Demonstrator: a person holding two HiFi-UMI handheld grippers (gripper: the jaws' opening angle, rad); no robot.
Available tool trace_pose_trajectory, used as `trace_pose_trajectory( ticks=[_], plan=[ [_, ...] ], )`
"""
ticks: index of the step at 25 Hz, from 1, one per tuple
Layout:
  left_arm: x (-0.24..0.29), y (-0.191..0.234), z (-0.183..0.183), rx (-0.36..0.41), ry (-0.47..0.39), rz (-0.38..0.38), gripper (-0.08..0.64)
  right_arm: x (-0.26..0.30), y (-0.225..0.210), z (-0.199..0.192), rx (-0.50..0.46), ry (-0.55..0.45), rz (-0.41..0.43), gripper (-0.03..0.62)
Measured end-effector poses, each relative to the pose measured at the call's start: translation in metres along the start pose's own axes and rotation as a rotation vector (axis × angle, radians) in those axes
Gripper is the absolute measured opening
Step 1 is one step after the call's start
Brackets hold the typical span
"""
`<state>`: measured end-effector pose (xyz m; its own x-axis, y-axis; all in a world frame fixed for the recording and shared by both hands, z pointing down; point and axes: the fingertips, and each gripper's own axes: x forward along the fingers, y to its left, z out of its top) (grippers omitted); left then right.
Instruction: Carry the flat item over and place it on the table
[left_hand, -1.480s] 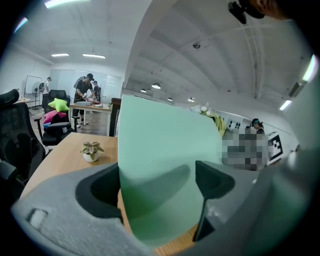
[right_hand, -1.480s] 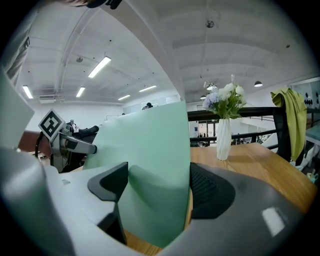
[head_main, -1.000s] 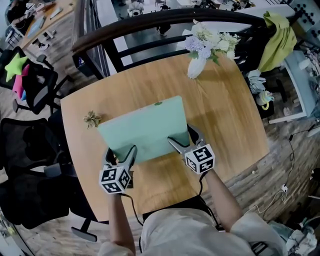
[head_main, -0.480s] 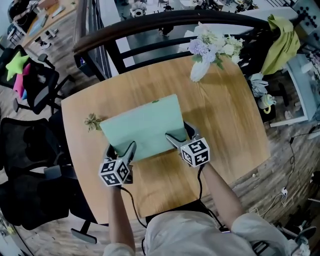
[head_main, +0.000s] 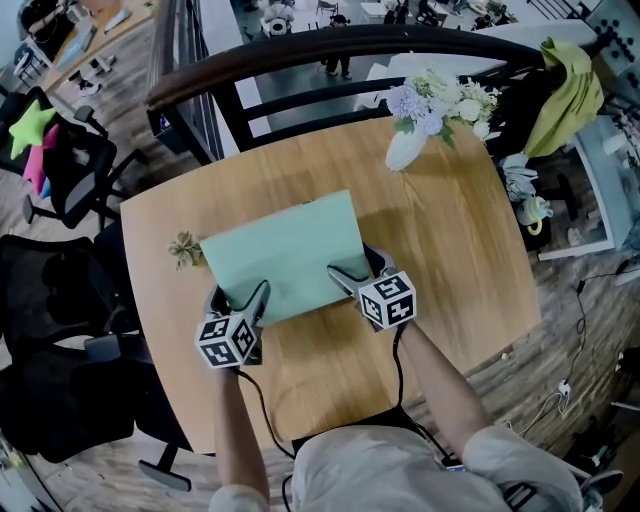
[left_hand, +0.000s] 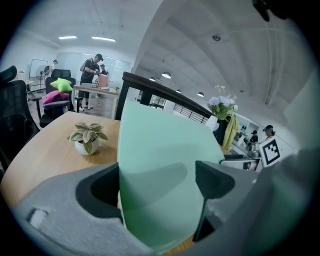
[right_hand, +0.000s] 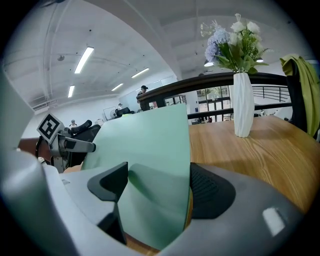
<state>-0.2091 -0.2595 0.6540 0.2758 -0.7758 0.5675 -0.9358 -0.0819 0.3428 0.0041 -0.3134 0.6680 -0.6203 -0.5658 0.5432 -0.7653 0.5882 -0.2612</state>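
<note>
Now: thin mint-green board — plain, rectangular — left hand-held gripper and right hand-held gripper both clamp near edge.

Left gripper: grey body, black jaw pads, white cube with black squares.
Right gripper: same grey and black, same cube.
Cables: thin and black, one behind each gripper.
Clothes: pale top with short sleeves.

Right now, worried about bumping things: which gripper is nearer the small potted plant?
Left. The left gripper clamps the green sheet at its near-left corner, close beside the potted plant; the right gripper clamps the near-right corner, across the sheet from it.
</note>
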Motion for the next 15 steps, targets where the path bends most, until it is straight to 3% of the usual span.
trace_pose_trajectory(
  ticks=[15],
  plan=[
    [0.021, 0.018, -0.011, -0.009, 0.056, 0.015, 0.477, 0.027, -0.006, -0.003, 0.039, 0.076, 0.031, 0.4]
  ],
)
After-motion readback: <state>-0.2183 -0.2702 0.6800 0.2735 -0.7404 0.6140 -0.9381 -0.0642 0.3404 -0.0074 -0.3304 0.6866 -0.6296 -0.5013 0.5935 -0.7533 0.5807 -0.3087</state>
